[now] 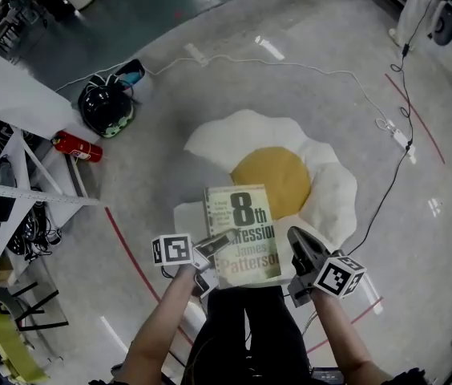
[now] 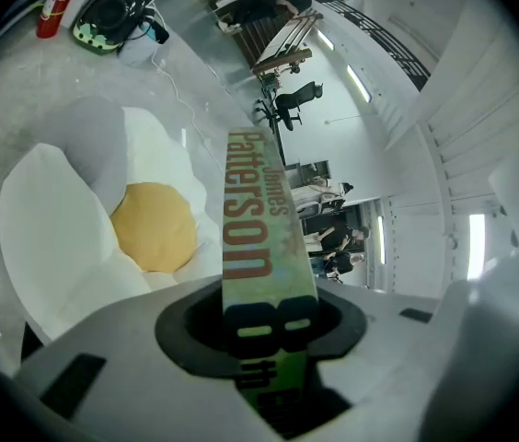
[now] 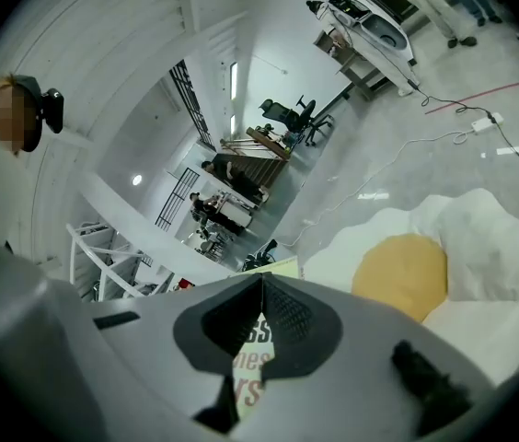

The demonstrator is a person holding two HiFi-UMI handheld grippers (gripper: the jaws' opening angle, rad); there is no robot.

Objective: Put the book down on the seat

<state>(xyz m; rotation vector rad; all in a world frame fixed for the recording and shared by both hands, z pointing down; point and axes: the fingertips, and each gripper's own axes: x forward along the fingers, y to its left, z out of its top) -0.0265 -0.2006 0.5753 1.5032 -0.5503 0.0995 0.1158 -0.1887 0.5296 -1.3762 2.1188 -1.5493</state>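
Green paperback book [image 1: 242,235] is clamped at one edge by the left gripper [image 1: 212,247], in the air over the near rim of the egg-shaped seat [image 1: 334,191]. Right gripper [image 1: 298,243] jaws are pressed together, empty, beside it. The single-edge pinch could let the book pivot or slip and land off the seat.

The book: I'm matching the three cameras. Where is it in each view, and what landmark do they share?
Head view: book at lower centre, cover up.
Left gripper view: centre, spine rising from the jaws.
Right gripper view: low centre, cover lettering behind the jaws.
Shared landmark: the cushion's yellow yolk, left of the book in the left gripper view, right of it in the right gripper view.
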